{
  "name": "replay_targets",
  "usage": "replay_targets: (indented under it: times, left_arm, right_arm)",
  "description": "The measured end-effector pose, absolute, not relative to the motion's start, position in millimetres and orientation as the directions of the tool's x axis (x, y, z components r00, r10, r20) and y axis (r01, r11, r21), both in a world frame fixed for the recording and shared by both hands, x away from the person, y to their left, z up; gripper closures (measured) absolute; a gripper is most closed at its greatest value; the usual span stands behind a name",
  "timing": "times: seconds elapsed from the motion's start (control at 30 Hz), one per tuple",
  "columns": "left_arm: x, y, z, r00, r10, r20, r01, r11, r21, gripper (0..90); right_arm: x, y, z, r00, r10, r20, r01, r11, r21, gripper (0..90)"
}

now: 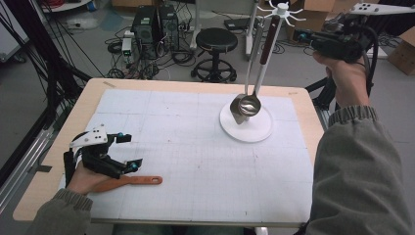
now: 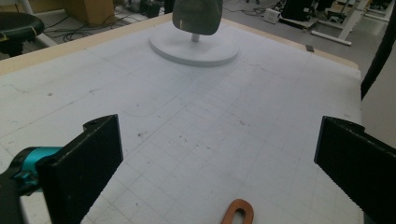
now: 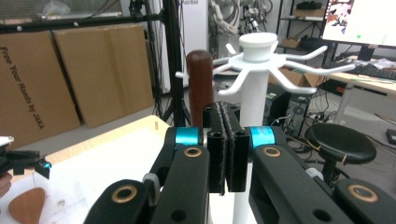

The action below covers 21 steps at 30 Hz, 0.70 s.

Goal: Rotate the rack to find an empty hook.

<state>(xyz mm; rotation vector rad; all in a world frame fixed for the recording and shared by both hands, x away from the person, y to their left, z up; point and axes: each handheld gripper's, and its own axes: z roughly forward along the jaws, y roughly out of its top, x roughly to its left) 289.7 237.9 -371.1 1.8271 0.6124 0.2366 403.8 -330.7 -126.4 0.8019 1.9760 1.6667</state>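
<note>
A white utensil rack (image 1: pixel 282 9) stands on a round base (image 1: pixel 262 131) at the mat's far right. A ladle (image 1: pixel 250 104) with a dark brown handle (image 3: pixel 200 81) and a steel spatula (image 1: pixel 237 111) hang from it. An orange spatula (image 1: pixel 131 181) lies flat at the near left, its holed handle end (image 2: pixel 239 212) pointing right. My left gripper (image 1: pixel 131 152) hovers low just over that spatula, open and empty, jaws wide apart (image 2: pixel 219 158). My right gripper (image 1: pixel 302 36) is held high beside the rack top (image 3: pixel 257 46), shut with nothing between its pads (image 3: pixel 227 140).
A white gridded mat (image 1: pixel 195 147) covers the wooden table (image 1: pixel 306 105). Beyond the table's far edge stand a black stool (image 1: pixel 216 41), computer towers (image 1: pixel 155 27) with cables on the floor, and cardboard boxes (image 3: pixel 70 70).
</note>
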Motion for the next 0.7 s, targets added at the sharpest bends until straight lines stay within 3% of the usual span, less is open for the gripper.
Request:
replay_targets:
  times: [0.7]
  left_arm:
    - [290, 239, -371, 0.847, 0.514, -0.136, 0.286, -0.225, 0.931, 1.7]
  right_arm:
    - [407, -333, -122, -0.731, 0.682, 0.034, 0.153, 0.115, 0.982, 89.6]
